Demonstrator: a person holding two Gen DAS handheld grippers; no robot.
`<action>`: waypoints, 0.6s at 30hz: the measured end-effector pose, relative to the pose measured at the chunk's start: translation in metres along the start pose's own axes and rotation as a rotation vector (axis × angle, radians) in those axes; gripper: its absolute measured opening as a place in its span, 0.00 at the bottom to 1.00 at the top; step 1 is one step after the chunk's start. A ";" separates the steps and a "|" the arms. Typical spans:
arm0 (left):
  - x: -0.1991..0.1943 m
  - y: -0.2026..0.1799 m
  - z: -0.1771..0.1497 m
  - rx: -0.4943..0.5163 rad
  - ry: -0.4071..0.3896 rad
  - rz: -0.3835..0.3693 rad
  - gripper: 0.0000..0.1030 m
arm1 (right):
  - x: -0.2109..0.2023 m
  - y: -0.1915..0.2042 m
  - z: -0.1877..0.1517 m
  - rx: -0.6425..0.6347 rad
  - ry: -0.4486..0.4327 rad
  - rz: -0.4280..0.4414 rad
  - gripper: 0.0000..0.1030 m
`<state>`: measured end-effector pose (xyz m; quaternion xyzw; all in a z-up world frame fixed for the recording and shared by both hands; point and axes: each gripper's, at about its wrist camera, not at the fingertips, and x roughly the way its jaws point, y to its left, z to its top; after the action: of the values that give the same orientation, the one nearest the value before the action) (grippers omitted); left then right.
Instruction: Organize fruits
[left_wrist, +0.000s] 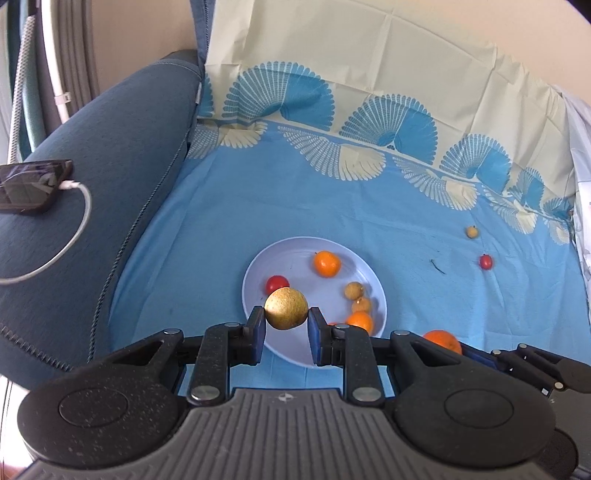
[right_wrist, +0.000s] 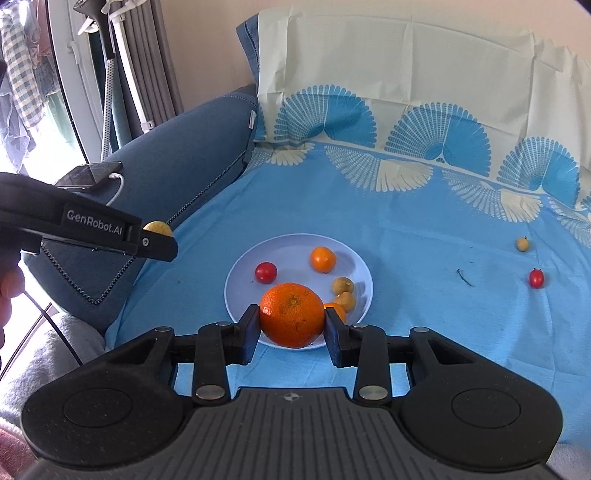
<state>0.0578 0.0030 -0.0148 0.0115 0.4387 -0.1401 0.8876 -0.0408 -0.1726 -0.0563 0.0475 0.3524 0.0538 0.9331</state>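
The left gripper (left_wrist: 286, 329) pinches a speckled yellow-brown fruit (left_wrist: 286, 308) between its blue pads, and the right gripper (right_wrist: 291, 329) clamps a large orange (right_wrist: 291, 314); both hang above the near rim of a pale plate (right_wrist: 240, 269). The plate, on a blue patterned cloth (right_wrist: 424, 258), holds a red tomato (right_wrist: 266, 272), smaller oranges and brownish fruits. A small yellow fruit (right_wrist: 522, 244) and another tomato (right_wrist: 536, 278) lie on the cloth, well apart to the right.
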 end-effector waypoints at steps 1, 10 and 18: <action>0.007 -0.002 0.002 0.003 0.007 0.002 0.26 | 0.006 -0.001 0.002 0.001 0.004 0.000 0.37; 0.070 -0.007 0.018 0.028 0.077 0.013 0.26 | 0.062 -0.015 0.011 0.022 0.050 -0.018 0.37; 0.114 -0.009 0.024 0.044 0.109 0.026 0.26 | 0.097 -0.020 0.015 -0.002 0.076 -0.015 0.37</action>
<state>0.1397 -0.0364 -0.0877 0.0443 0.4830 -0.1375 0.8636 0.0424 -0.1805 -0.1107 0.0420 0.3878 0.0488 0.9195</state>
